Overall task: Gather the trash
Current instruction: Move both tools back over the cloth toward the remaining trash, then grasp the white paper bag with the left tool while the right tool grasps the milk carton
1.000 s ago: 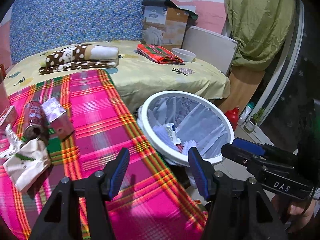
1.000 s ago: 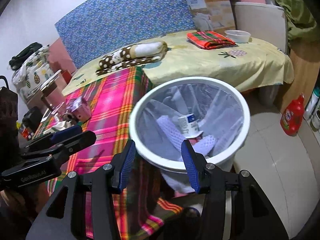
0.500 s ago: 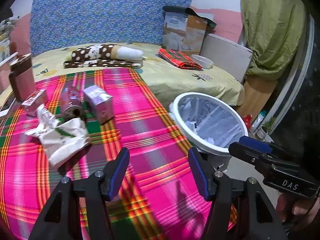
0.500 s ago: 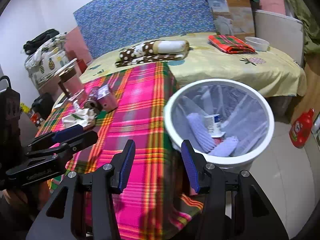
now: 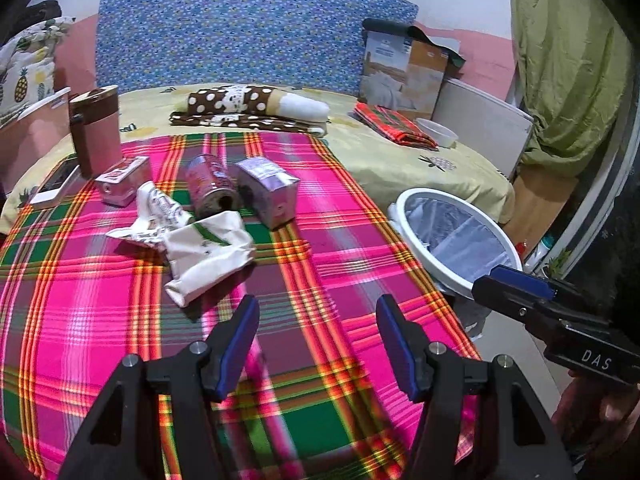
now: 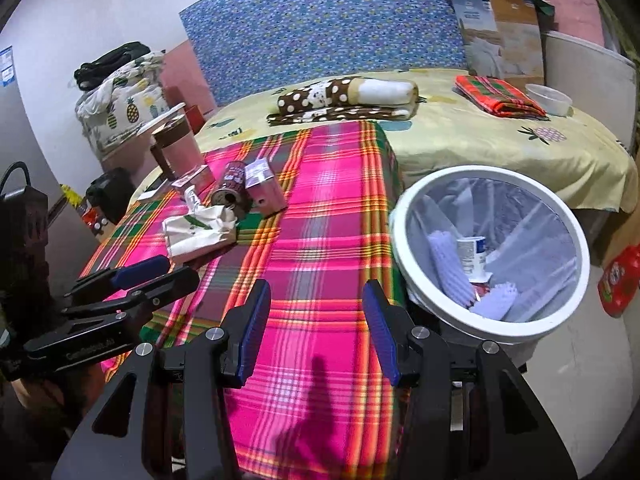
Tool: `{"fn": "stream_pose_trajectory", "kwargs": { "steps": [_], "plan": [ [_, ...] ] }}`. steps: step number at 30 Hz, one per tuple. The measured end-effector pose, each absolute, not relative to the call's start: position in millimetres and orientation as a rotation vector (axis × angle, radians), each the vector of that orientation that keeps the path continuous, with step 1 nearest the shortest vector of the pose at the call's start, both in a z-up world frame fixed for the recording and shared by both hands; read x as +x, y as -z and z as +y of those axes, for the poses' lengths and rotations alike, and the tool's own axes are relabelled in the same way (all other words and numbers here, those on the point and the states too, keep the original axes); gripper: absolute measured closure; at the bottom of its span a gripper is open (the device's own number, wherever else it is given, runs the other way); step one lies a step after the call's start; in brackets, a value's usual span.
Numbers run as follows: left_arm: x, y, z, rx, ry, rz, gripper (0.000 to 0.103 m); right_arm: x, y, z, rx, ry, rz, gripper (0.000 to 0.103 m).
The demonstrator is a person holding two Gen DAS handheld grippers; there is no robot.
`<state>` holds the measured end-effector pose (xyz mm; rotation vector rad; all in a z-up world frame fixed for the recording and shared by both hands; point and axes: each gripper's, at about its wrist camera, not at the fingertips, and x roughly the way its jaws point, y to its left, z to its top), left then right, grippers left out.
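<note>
- Since a second ago my left tongs (image 5: 318,344) have swung away from the trash bin (image 5: 496,240) and out over the plaid counter (image 5: 340,240); the trash pile has come into centre view.
- The white bin stands off the counter's right edge, lined, with a small tub (image 6: 472,254) inside.
- On the counter lie a crumpled white bag (image 5: 208,250), a purple carton (image 5: 268,192) and a tipped can (image 5: 210,188), close together.
- Left tongs gape empty; right tongs (image 6: 316,336) likewise.
</note>
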<state>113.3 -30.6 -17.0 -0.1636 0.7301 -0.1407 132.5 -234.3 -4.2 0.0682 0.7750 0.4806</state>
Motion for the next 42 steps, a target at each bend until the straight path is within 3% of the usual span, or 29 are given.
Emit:
{"fn": "stream_pose_trajectory", "kwargs": {
  "steps": [23,42],
  "plan": [
    [98,29,22,-0.178,-0.02,0.755,0.044,129,15,-189,-0.003,-0.589,0.816,0.053],
    [151,32,48,-0.188,-0.006,0.721,0.044,167,13,-156,-0.056,-0.615,0.828,0.053]
  ]
}}
